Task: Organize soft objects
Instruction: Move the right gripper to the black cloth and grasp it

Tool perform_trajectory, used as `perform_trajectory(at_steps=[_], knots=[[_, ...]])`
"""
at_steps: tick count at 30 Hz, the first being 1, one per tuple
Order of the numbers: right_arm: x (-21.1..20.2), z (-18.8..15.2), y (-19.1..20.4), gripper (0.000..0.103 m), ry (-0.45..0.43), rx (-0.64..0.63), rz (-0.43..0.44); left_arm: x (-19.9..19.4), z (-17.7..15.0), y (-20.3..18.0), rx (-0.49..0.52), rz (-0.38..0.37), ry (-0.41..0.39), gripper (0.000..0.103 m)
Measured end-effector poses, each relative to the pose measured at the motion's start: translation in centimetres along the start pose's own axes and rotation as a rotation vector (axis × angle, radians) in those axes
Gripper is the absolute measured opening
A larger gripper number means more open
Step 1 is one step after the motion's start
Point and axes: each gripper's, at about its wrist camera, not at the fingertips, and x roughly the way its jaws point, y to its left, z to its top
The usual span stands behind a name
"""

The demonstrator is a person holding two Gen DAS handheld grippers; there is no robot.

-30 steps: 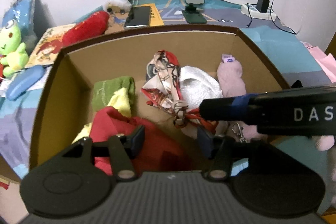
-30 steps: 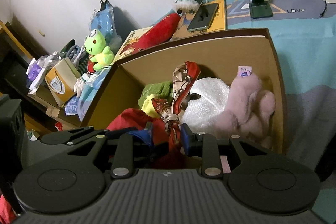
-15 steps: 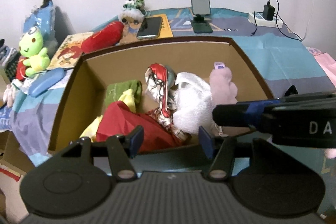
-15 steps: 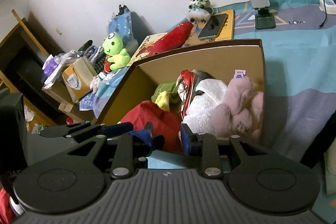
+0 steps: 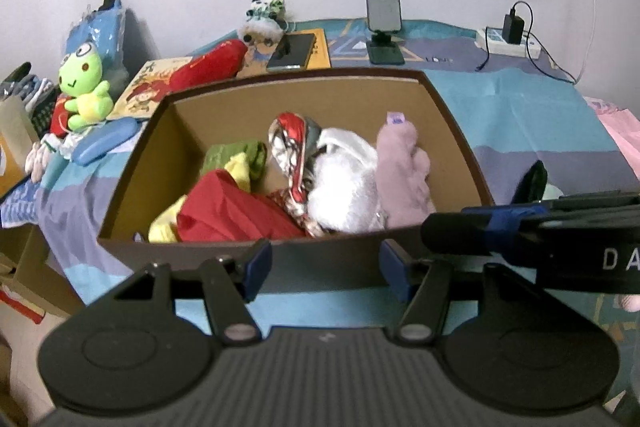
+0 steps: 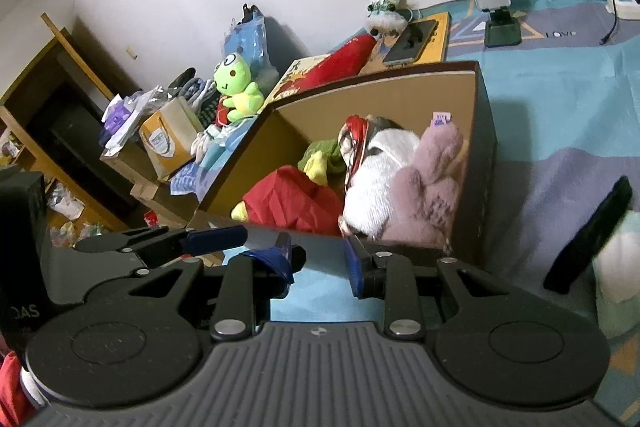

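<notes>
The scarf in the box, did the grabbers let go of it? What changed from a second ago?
Yes. The right gripper was pinched on the patterned scarf; now it is open and empty. Both it and the left gripper backed out of the cardboard box and hang in front of its near wall. The scarf, red cloth, white plush and pink plush stayed inside, about as before.

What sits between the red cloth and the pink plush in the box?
In the left wrist view, the patterned scarf and the white fluffy plush lie between the red cloth and the pink plush.
</notes>
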Motion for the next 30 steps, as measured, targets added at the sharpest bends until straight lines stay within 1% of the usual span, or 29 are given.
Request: perform_trajectory(at_steps=[9,17,24,30], knots=[[-1.1,-1.6,-1.7,0.011,0.037,0.028,0.016,0.3,-1.4,-2.6,0.011,0.013,0.043,0.063],[-2.4,-2.8,-4.1,0.012,0.045,0.072,-0.006,1.5,-2.1,-5.4,0.043,0.002,0.090,0.065],[-3.4,-3.8,-7.0,0.012,0.044,0.132,-0.039,3.0,-2.2,-8.7,0.091,-0.035,0.129,0.066],[-4.9,-4.7,-10.1,0.012,0.032,0.193,-0.088,4.4,-2.6,-12.5,0.156,-0.098,0.170,0.066]])
